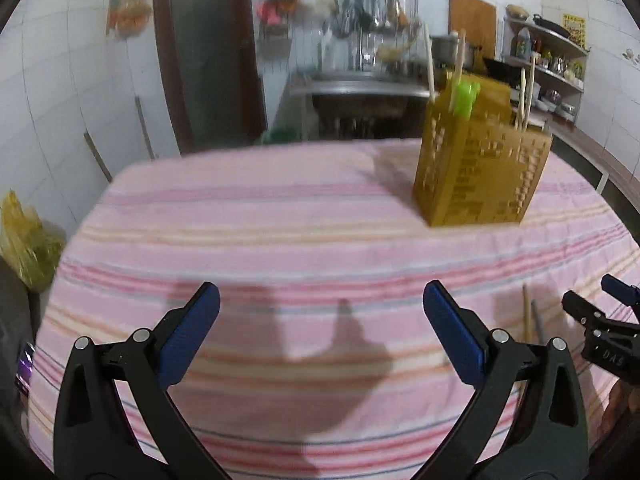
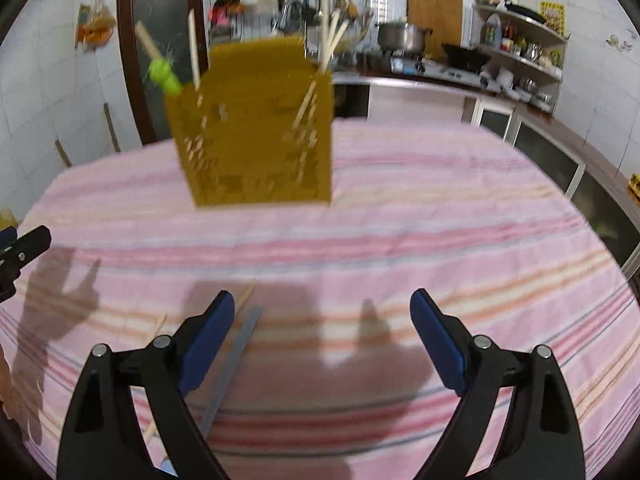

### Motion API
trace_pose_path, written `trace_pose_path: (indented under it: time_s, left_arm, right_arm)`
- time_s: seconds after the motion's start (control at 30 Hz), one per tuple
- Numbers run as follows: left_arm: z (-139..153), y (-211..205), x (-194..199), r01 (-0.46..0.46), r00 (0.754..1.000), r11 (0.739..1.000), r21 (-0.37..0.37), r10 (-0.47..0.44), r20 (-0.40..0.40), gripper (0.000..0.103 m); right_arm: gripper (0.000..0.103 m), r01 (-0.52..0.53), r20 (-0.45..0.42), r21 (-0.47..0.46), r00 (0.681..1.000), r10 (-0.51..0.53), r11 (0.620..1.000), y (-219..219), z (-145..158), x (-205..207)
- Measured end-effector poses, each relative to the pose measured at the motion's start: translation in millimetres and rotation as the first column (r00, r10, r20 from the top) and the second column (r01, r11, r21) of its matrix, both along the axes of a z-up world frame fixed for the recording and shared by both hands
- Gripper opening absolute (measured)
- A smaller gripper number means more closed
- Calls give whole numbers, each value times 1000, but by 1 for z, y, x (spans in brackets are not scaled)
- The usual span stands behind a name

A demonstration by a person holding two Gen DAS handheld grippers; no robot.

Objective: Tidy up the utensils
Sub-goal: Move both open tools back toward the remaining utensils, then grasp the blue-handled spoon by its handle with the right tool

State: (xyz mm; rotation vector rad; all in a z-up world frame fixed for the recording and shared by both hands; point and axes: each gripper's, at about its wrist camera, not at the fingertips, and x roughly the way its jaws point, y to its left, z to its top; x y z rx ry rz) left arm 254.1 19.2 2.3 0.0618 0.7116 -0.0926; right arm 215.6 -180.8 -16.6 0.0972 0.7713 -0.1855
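The left gripper (image 1: 321,303) hovers above the near part of the table with its two blue-padded fingers (image 1: 188,336) spread wide and nothing between them; its shadow falls on the cloth directly beneath. The right gripper (image 2: 322,311) is likewise spread wide and empty, and its left finger (image 2: 208,340) stands over a flat grey metal utensil (image 2: 232,360) that lies on the cloth, with thin wooden chopsticks (image 2: 245,294) lying just beside that utensil (whether the finger touches either cannot be told). In the left wrist view the same grey utensil (image 1: 541,326) and a chopstick (image 1: 527,312) appear at near right, between the left gripper and the tips of the right gripper (image 1: 592,300). The pink striped tablecloth (image 1: 280,220) covers the whole table. Farther off, toward the far side of the table, stands the yellow perforated utensil holder (image 2: 256,128), upright on the cloth; it contains several upright chopsticks (image 2: 330,46) and a green-handled tool (image 2: 163,74) that leans out at its left corner. Both views are motion-blurred, so fine detail of the holder is not legible. Behind the table are a white tiled wall (image 1: 60,80), a dark door (image 1: 208,48), a sink with hanging utensils (image 1: 360,12), and shelves of kitchenware (image 2: 520,52) at far right.
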Motion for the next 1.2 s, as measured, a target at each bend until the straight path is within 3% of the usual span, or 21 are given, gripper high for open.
trace_pose_path:
  time_s: [0.1, 0.37, 0.57, 0.7, 1.2]
  left_arm:
    - [-12, -1, -1, 18, 999, 1000, -5, -19, -31, 98]
    - [-22, -5, -1, 45, 997, 999, -23, -47, -61, 98]
    - [-20, -10, 1, 36, 997, 999, -30, -38, -67, 98]
    - [-19, -16, -1, 57, 995, 997, -45, -60, -79, 98]
    - [-41, -86, -14, 226, 954, 971, -77, -237, -186, 93]
  right_arm:
    - [85, -15, -33, -10, 999, 14, 1000, 14, -5, 2]
    - [37, -41, -121, 14, 992, 43, 999, 31, -13, 8]
    - [14, -58, -145, 54, 987, 66, 997, 34, -17, 19]
    - [7, -73, -142, 56, 987, 80, 996, 29, -16, 18]
    - [7, -40, -140, 49, 989, 46, 998, -27, -15, -2]
